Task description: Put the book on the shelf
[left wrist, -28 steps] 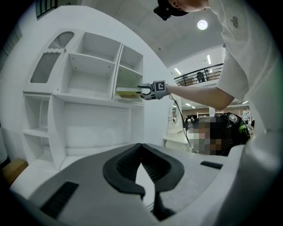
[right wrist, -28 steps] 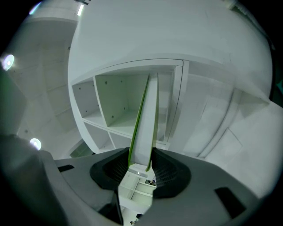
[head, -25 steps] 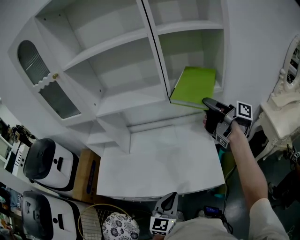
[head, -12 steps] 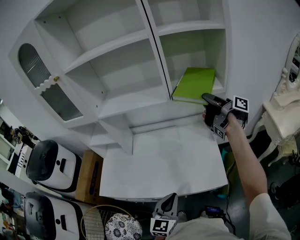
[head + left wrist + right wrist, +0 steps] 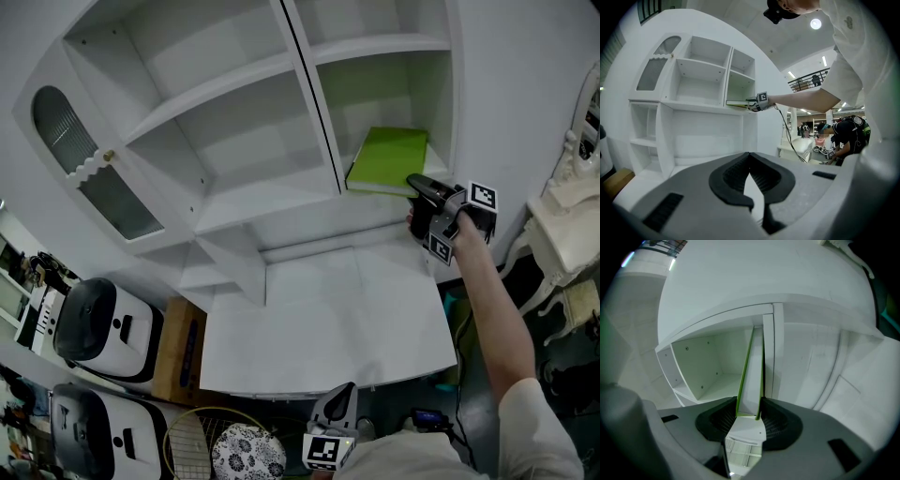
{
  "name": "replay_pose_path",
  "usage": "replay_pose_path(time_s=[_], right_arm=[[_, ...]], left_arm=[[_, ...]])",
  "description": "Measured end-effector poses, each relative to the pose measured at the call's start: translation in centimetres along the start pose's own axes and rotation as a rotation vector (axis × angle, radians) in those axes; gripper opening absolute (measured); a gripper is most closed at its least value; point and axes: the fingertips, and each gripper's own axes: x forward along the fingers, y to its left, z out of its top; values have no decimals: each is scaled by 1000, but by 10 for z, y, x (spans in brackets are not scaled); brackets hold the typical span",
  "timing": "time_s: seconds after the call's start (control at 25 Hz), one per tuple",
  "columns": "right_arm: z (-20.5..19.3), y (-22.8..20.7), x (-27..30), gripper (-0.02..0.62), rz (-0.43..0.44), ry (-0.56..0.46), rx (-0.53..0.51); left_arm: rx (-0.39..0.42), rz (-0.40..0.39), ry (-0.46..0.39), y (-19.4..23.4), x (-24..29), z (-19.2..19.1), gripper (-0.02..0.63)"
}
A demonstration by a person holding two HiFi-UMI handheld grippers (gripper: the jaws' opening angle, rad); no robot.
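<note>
Right tongs pinching the green book by its near edge, flat in the upper-right shelf bay. Keep it level, push deeper, seat it, then release. Left tongs pressed together, idle.

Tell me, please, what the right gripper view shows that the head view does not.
Only the right gripper view: the right gripper presses its pads on both green covers of the book, white page edges between them, and small holes dot the shelf compartment wall. Only the head view: the white desk top, the left gripper low by the body, the arched cabinet door, two white appliances at the left. Both: the green book held at that compartment's opening.
</note>
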Motion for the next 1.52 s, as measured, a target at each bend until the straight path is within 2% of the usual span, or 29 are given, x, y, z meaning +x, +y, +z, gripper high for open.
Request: replay_pose_path(time_s=[0.24,0.6,0.84,1.0,1.36,1.52], right_arm=[[10,-4,4,163,4,-16,-5],[17,-3,5,166,-1,-50,-66],[19,-5,2,246,-31,-76,-121],[18,-6,-2,252,-30,-76,-120],[17,-5,-38,252,-12,-85,-118],[5,-1,-58,252,-3,-63,-154]], left_arm=[[0,6,8,0,-2,-3,3],[-2,24,5,3,-7,-1,3],[-2,29,10,3,-9,-3,3],[-1,25,2,2,-10,-2,3],[-1,4,3,-4,-9,-4,3],[5,-14,4,-9,-7,-5,3]])
